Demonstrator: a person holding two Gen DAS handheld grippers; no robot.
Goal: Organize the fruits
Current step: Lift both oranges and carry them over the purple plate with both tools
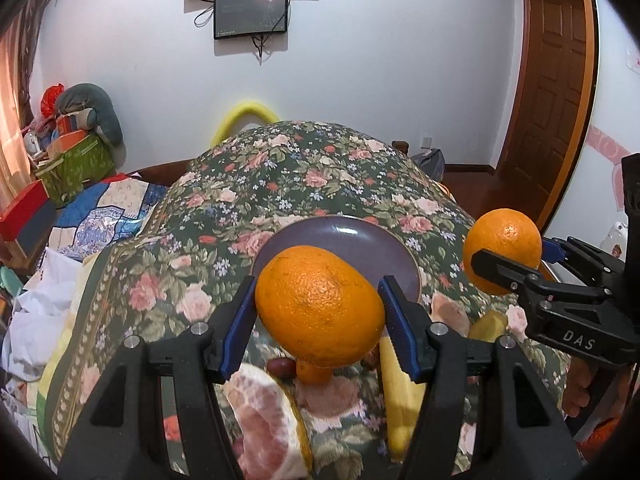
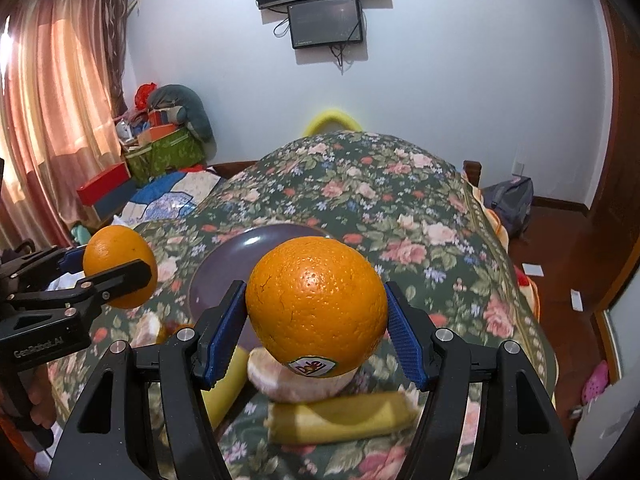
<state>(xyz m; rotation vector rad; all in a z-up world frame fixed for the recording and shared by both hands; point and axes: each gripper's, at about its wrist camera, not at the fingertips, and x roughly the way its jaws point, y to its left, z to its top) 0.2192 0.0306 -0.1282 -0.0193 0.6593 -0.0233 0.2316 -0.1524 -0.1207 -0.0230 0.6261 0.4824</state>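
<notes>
My left gripper (image 1: pixel 318 304) is shut on an orange (image 1: pixel 320 306), held in the air just in front of a purple plate (image 1: pixel 332 236) on the floral bedspread. My right gripper (image 2: pixel 316 312) is shut on a second orange (image 2: pixel 316 304) with a Dole sticker, also held above the plate's (image 2: pixel 240 248) near edge. Each gripper with its orange shows in the other view: the right one (image 1: pixel 502 256) at right, the left one (image 2: pixel 120 266) at left. Below lie peeled pomelo pieces (image 1: pixel 268 424), bananas (image 2: pixel 340 420) and a small orange fruit (image 1: pixel 314 372).
The floral bedspread (image 1: pixel 280 184) covers a bed. Boxes and bags (image 1: pixel 60 152) pile up at the far left by a curtain. A patchwork quilt (image 1: pixel 108 208) lies left of the bedspread. A wooden door (image 1: pixel 556 80) and bare floor are at the right.
</notes>
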